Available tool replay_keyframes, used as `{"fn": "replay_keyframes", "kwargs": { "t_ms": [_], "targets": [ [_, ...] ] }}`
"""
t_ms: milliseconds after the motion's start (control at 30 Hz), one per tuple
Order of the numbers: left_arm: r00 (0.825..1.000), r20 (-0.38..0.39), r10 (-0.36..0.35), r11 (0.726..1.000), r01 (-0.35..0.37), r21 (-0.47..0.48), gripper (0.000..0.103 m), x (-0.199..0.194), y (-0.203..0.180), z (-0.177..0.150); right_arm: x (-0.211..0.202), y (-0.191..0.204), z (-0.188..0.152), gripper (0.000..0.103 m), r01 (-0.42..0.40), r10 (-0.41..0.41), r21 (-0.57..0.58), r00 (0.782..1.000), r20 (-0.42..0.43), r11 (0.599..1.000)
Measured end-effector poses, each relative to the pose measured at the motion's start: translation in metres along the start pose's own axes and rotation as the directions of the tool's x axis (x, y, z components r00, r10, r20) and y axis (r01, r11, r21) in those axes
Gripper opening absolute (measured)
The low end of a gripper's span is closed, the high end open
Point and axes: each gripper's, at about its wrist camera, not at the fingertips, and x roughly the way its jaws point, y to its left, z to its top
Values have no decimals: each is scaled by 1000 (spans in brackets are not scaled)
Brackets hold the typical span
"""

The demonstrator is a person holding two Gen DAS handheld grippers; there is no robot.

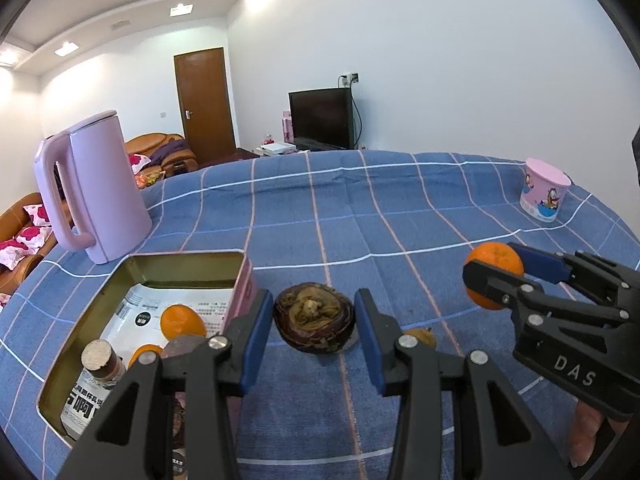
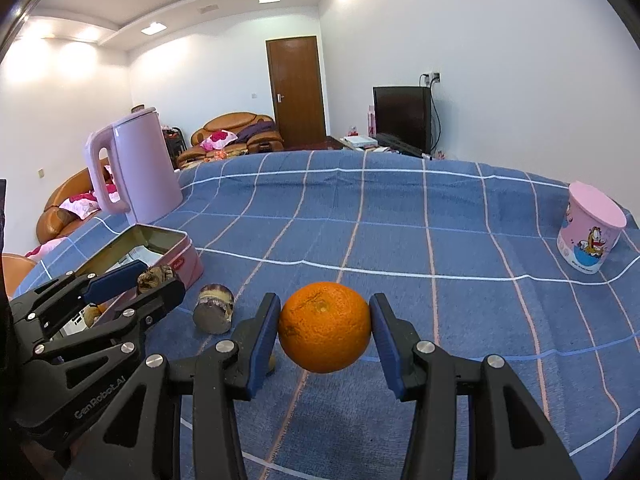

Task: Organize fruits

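My left gripper (image 1: 314, 322) is shut on a brown wrinkled fruit (image 1: 314, 318) and holds it above the blue checked cloth, just right of the pink tin (image 1: 240, 280). The tin holds two oranges (image 1: 182, 322), printed paper and a brown-capped item (image 1: 100, 360). My right gripper (image 2: 325, 328) is shut on an orange (image 2: 325, 327), held off the cloth. The right gripper also shows in the left wrist view (image 1: 494, 274) with its orange (image 1: 496, 264). The left gripper shows in the right wrist view (image 2: 154, 278) with the brown fruit (image 2: 154, 276). Another dark fruit (image 2: 214, 308) lies on the cloth beside the tin (image 2: 184, 264).
A pink kettle (image 1: 100, 188) stands behind the tin at the left. A pink cartoon cup (image 1: 545, 190) stands at the far right of the table. A small orange-brown piece (image 1: 420, 338) lies on the cloth behind my left finger. Sofas, a door and a TV are beyond the table.
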Motion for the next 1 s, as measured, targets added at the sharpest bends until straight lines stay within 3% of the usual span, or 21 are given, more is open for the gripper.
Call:
{"fn": "replay_keyframes", "kwargs": {
  "t_ms": [1000],
  "targets": [
    [996, 85, 24, 1000, -23, -16, 44, -16, 3, -1, -29, 5, -4, 48, 34, -31, -12, 987, 160, 999]
  ]
}}
